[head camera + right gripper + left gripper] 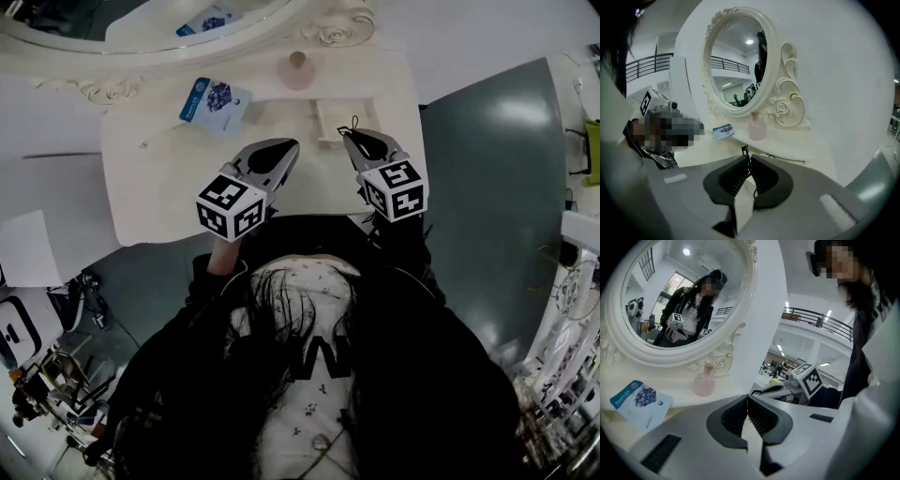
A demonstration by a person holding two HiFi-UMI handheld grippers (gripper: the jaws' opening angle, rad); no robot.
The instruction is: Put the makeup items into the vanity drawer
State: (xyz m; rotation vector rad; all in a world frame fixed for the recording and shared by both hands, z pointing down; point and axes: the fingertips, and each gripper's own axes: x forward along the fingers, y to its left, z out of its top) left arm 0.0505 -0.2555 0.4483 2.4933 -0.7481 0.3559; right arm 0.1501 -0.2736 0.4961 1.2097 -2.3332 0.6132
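On the cream vanity top a blue-and-white sachet lies flat. A pink bottle stands on the raised shelf below the mirror. My left gripper hovers over the middle of the top, shut with nothing in it. My right gripper is to its right, its jaws closed on a thin black cord loop just in front of the small drawer front. I cannot tell whether the cord is fixed to the drawer.
An oval mirror in a carved white frame backs the vanity. The person sits close to the front edge. White sheets lie at the left, and grey floor lies to the right of the table.
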